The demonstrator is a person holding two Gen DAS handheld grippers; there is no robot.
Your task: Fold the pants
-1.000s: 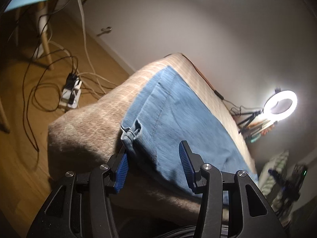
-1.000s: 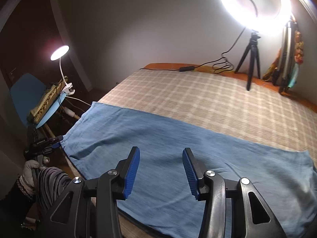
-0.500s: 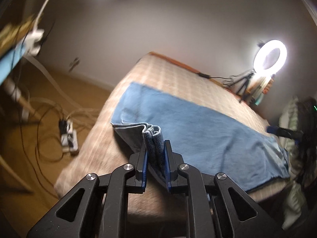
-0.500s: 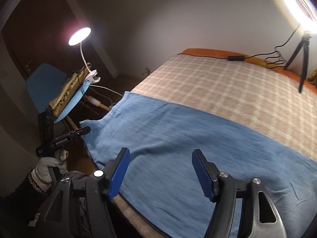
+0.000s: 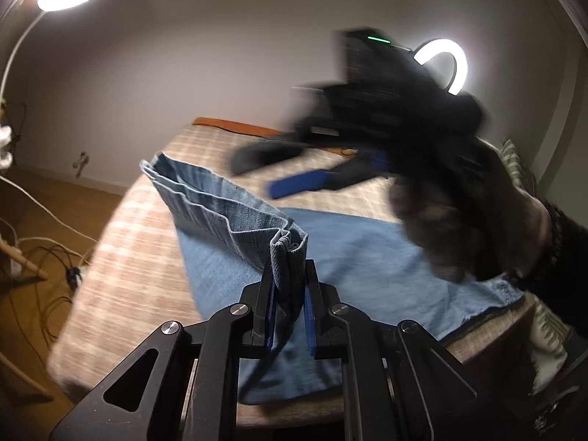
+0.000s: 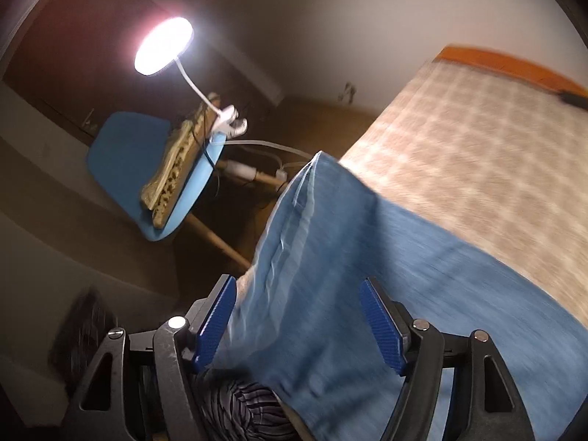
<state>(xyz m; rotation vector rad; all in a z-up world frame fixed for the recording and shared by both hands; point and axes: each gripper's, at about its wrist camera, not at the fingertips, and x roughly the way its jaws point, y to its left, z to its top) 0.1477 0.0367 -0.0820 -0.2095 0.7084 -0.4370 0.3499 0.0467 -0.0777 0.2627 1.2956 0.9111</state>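
Pants corner now lifted, pinched in left gripper.

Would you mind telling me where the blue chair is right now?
In the right wrist view, the blue chair stands on the floor at left, beyond the lifted end of the pants, with the lit desk lamp clipped to its edge.

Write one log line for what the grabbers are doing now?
left gripper: shut on blue denim pants, end lifted | right gripper: open over pants | checked bedspread: underneath

Dim room, glaring desk lamp, heavy motion blur.
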